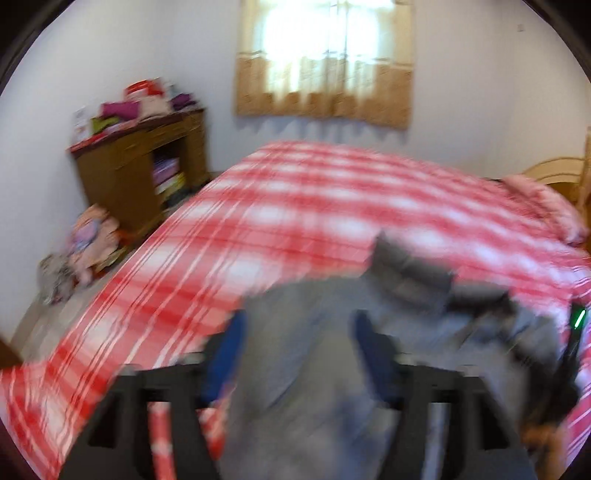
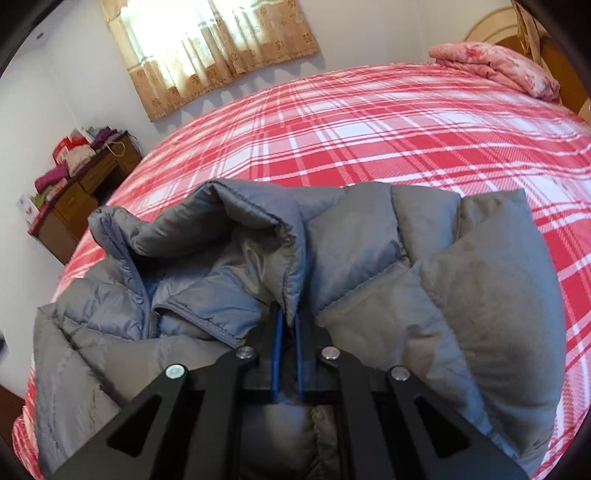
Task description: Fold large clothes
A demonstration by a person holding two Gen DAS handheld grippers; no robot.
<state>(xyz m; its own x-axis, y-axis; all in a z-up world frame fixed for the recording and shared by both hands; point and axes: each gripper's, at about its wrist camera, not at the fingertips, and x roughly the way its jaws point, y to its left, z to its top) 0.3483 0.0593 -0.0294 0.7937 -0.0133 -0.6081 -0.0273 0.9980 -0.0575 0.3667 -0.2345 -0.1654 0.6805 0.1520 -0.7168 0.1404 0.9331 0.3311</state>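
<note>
A grey quilted down jacket [image 2: 369, 240] lies bunched on the red-and-white plaid bed [image 2: 369, 122]. My right gripper [image 2: 290, 321] is shut on a fold of the jacket near its collar, blue pads pinching the fabric. In the blurred left wrist view the jacket [image 1: 314, 369] fills the space in front of my left gripper [image 1: 299, 332]. Its blue fingers [image 1: 232, 343] stand wide apart with grey fabric between them. The right gripper's black body shows at the right edge of that view [image 1: 569, 350].
A wooden cabinet [image 1: 140, 173] with stacked clothes stands by the left wall, with a pile of clothes [image 1: 85, 240] on the floor beside it. A curtained window [image 1: 325, 59] is behind the bed. A folded pink quilt [image 2: 498, 70] lies near the headboard [image 2: 517, 26].
</note>
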